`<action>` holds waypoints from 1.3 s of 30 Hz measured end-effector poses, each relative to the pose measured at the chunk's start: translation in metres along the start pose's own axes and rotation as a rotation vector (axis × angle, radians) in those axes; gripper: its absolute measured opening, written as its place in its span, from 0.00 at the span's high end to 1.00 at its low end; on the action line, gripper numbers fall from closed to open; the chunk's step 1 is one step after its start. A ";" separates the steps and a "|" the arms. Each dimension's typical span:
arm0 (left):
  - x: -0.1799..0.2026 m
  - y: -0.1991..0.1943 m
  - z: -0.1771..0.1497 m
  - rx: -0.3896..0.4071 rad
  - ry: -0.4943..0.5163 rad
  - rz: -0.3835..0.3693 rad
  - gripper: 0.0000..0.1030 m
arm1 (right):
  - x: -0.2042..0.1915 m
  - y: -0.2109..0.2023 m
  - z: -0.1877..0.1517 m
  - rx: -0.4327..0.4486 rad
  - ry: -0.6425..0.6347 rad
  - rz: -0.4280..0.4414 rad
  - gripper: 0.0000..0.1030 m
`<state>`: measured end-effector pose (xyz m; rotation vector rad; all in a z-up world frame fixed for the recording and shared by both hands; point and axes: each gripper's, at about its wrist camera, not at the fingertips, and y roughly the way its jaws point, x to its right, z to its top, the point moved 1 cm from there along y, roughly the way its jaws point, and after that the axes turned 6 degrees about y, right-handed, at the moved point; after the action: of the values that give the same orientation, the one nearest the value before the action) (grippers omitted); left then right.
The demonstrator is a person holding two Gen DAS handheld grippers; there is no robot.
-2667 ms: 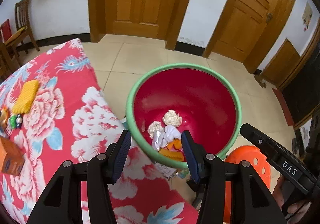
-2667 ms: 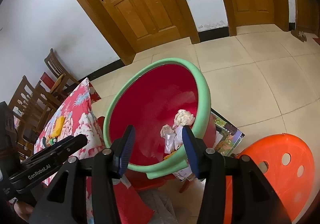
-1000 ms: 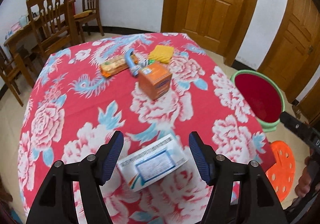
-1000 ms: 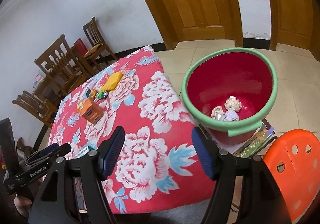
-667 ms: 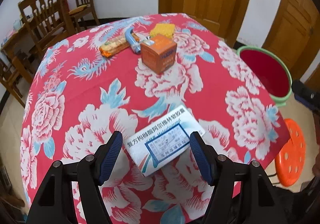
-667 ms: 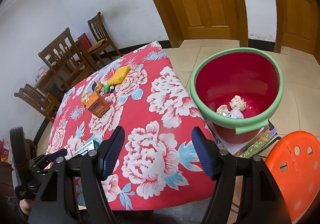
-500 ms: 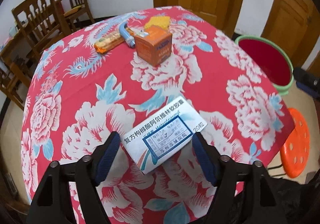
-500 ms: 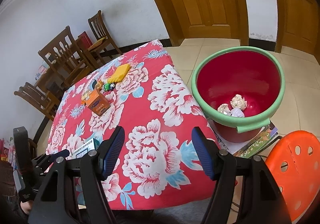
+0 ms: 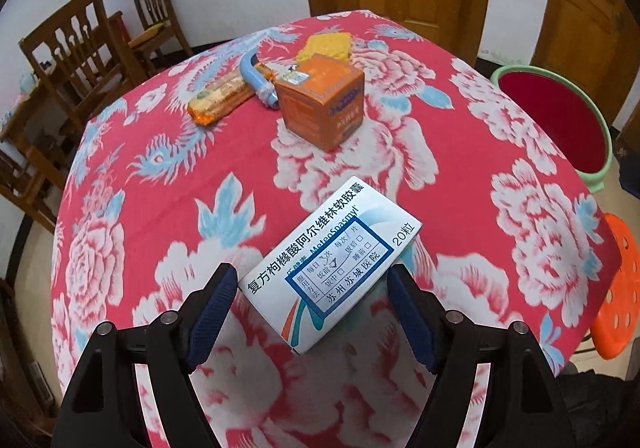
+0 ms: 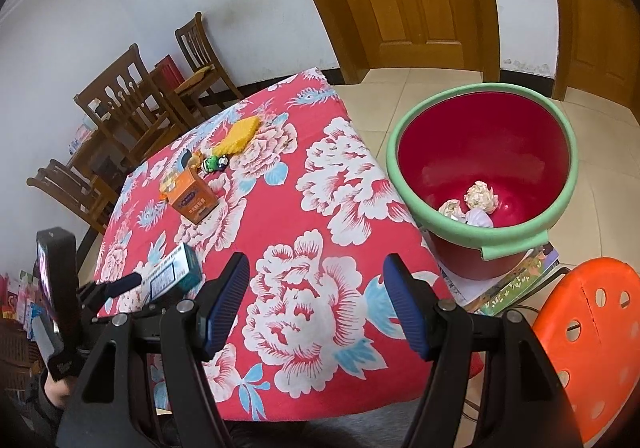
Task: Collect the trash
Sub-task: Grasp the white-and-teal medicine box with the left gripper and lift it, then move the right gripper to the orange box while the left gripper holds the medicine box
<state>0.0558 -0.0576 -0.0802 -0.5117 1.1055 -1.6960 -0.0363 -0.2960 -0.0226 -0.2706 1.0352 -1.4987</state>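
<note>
A white and blue medicine box [image 9: 332, 264] lies on the red floral tablecloth [image 9: 160, 184]. My left gripper [image 9: 316, 312] is open, its jaws on either side of the box's near end without closing on it; it also shows in the right wrist view [image 10: 160, 280] by the box [image 10: 174, 268]. My right gripper [image 10: 316, 304] is open and empty above the table's near edge. The red bin with a green rim [image 10: 484, 176] stands beside the table and holds crumpled trash [image 10: 478, 198].
An orange box [image 9: 322, 104], a snack packet [image 9: 220, 98], a blue tube [image 9: 256, 78] and a yellow sponge [image 9: 324, 44] lie at the table's far side. An orange stool [image 10: 592, 336] stands by the bin. Wooden chairs [image 9: 68, 52] stand beyond the table.
My left gripper has swung from over the bin to the table and come down around the medicine box. My right gripper has opened wider and pulled back from the bin.
</note>
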 end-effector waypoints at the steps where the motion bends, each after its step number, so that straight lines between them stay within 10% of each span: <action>1: -0.001 0.002 0.003 0.000 0.000 0.000 0.24 | 0.000 0.001 0.000 -0.002 0.001 0.000 0.32; 12: -0.004 0.018 0.022 -0.011 0.057 0.031 0.23 | -0.001 0.008 0.000 -0.022 0.001 -0.003 0.32; 25: -0.046 0.027 0.028 0.038 -0.203 -0.045 0.23 | -0.003 0.017 0.002 -0.041 -0.003 -0.009 0.32; 31: -0.046 0.023 0.030 0.072 -0.195 -0.099 0.62 | -0.008 0.024 0.001 -0.056 -0.015 -0.009 0.32; 39: -0.052 0.010 0.021 0.111 -0.239 -0.173 0.74 | -0.020 0.032 0.004 -0.067 -0.043 -0.006 0.32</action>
<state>0.0971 -0.0207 -0.0698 -0.7354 0.8096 -1.7802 -0.0069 -0.2754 -0.0359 -0.3516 1.0523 -1.4593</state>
